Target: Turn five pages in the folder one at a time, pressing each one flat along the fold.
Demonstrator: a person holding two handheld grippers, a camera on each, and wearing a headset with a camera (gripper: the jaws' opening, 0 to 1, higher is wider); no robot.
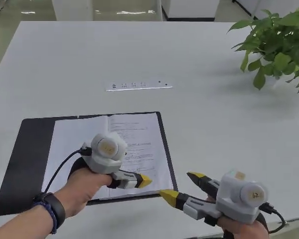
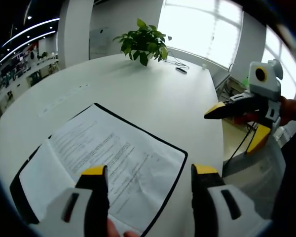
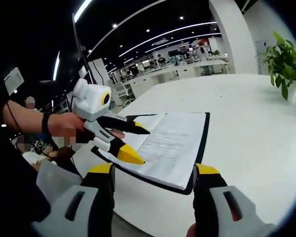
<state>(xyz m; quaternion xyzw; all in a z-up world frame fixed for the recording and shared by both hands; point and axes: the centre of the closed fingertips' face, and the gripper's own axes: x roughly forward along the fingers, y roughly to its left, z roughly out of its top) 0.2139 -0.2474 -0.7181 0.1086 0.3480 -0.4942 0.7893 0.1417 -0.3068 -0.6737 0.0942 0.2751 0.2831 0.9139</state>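
Now the open folder lies flat on the white table, at ten o'clock from the right gripper, whose jaws gape wide and hold nothing. The left gripper hovers over the folder's near edge, jaws likewise spread and empty.

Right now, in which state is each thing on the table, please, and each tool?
Folder: open, lying flat on the table.
Top page: flat, printed side up.
Left tool: open, holds nothing, over the page's near edge.
Right tool: open, holds nothing, beyond the folder's near right corner.
Plant: upright, at the table's far right.
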